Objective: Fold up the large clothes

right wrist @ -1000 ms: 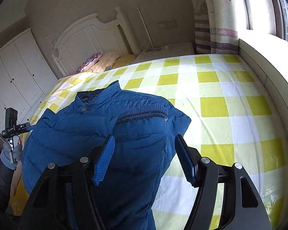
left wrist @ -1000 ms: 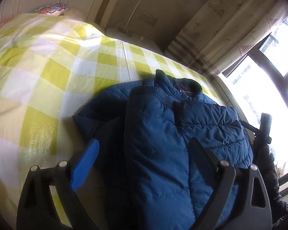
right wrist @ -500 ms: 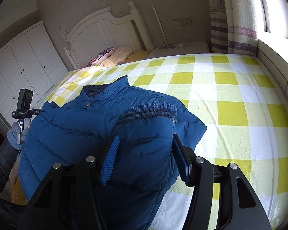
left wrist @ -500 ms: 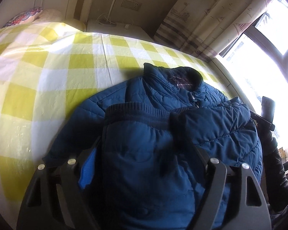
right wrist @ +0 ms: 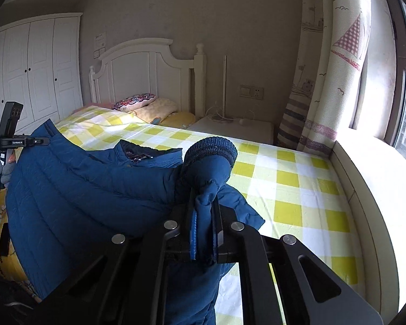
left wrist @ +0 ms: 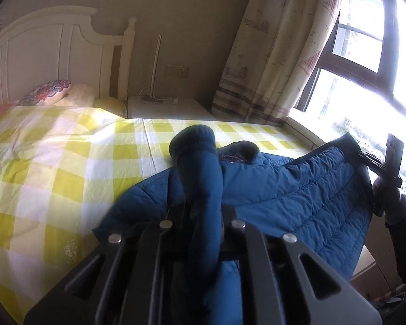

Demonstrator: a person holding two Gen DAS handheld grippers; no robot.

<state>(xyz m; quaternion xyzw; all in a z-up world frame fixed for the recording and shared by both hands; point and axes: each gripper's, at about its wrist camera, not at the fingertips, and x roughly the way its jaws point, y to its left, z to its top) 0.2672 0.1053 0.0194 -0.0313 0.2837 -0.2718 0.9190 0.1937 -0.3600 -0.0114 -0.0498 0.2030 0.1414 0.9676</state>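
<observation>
The blue padded jacket [right wrist: 75,189] lay on the bed [right wrist: 297,184], over its yellow-and-white checked sheet, with the collar [right wrist: 146,153] toward the headboard [right wrist: 149,73] and part of its bulk raised off the sheet. Each gripper had a sleeve: the right gripper [right wrist: 204,233] was clenched on one just below its knitted cuff [right wrist: 211,150], which stood up past the fingers, and the left gripper [left wrist: 203,216] was clamped on the other sleeve [left wrist: 203,178] the same way. Judging by this, the step was laying both sleeves across the body. To do it well, both hands should probably travel together and level, keep the padding taut without dragging the jacket along the sheet, and let go only once each sleeve lies flat.
</observation>
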